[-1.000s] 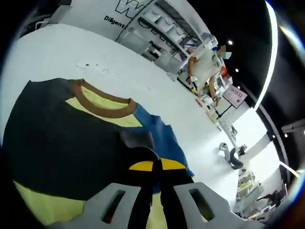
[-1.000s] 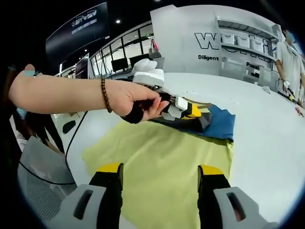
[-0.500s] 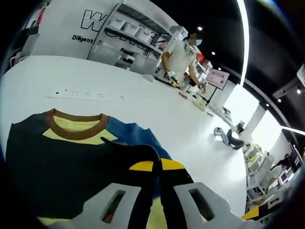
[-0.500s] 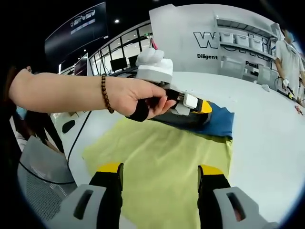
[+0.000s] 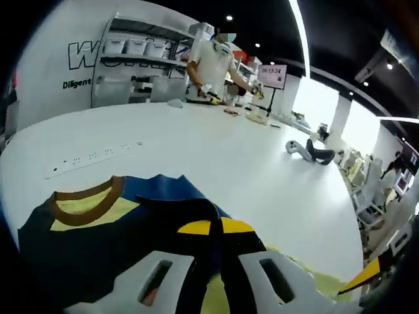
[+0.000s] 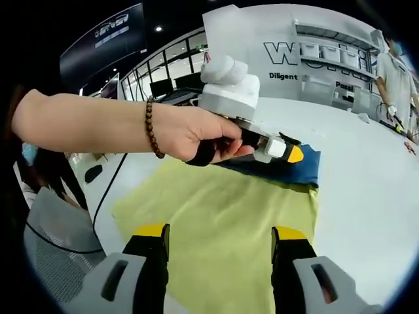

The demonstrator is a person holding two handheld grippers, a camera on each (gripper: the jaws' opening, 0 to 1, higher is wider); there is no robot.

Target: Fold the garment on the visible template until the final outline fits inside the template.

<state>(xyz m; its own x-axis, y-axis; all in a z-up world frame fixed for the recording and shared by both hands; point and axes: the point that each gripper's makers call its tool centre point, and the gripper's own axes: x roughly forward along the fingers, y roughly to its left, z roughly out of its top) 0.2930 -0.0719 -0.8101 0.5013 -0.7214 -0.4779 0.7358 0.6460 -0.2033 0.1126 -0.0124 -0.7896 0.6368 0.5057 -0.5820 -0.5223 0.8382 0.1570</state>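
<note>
The garment (image 5: 91,235) is a dark navy shirt with a brown collar (image 5: 82,207), a yellow lining and a blue panel (image 5: 160,186). It lies on the white table (image 5: 249,163). My left gripper (image 5: 211,226) is shut on a fold of its dark fabric, held slightly above the shirt. In the right gripper view a person's hand (image 6: 196,134) holds that left gripper (image 6: 288,154) over the blue cloth (image 6: 304,169) at the far edge of the yellow-green template (image 6: 222,216). My right gripper (image 6: 220,235) stands open above the template's near part, with nothing between its fingers.
A power strip (image 5: 91,157) lies on the table behind the collar. A grey object (image 5: 308,149) sits farther right. A person in white (image 5: 213,62) stands at the shelves behind. A grey chair (image 6: 52,229) and a cable (image 6: 105,180) are left of the table edge.
The left gripper has carried the dark fold to the right over the shirt, and in the right gripper view only the blue edge still shows. The right gripper has stayed still and open.
</note>
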